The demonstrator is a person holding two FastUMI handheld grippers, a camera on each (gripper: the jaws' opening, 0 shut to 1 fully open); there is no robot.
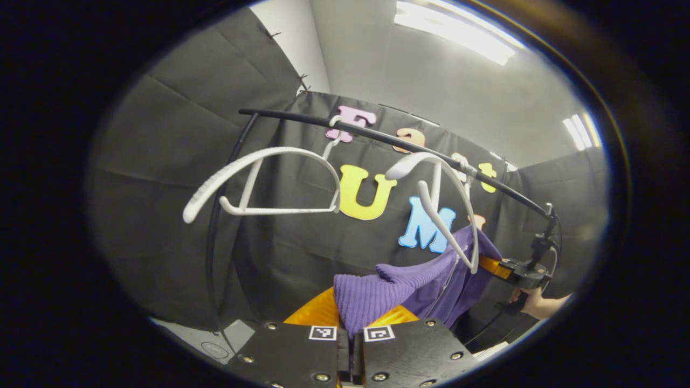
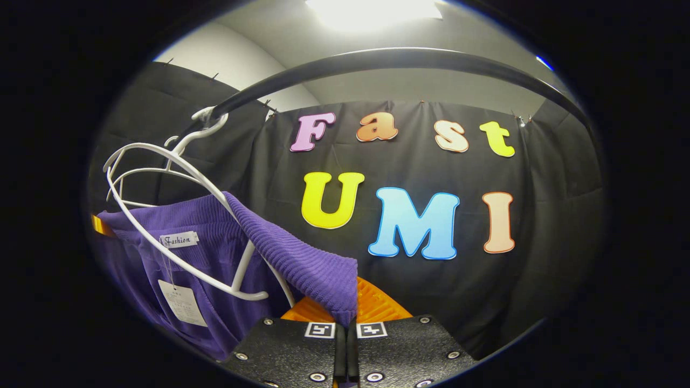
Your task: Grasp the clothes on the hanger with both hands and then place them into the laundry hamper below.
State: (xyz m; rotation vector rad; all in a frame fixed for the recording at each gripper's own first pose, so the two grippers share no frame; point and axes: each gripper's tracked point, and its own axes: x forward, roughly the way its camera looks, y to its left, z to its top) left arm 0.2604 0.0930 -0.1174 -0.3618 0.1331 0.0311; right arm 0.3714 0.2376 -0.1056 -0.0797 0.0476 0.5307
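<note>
Left gripper (image 1: 353, 330), bottom centre of left gripper view: jaws pinched tight on a ribbed edge of the purple garment (image 1: 377, 293). Right gripper (image 2: 345, 318), bottom centre of right gripper view: same, clamped on another ribbed edge of the garment, w/ no gap showing.

Garment sits mid-lower frame in left gripper view, stretched betw. the two grips, but cloth is draped over the white hanger (image 2: 178, 237) at left of right gripper view, i.e. not free of it.

Risks: pulling down now could drag the hanger w/ it, hook (image 2: 207, 121) slipping off the black rail (image 2: 388, 56), or the knit snagging on the hanger's arm. Empty hanger (image 1: 259, 183), upper left of left gripper view, may get knocked. Grips are edge-only, so knit could slip out. Hamper's spot can't be told.
</note>
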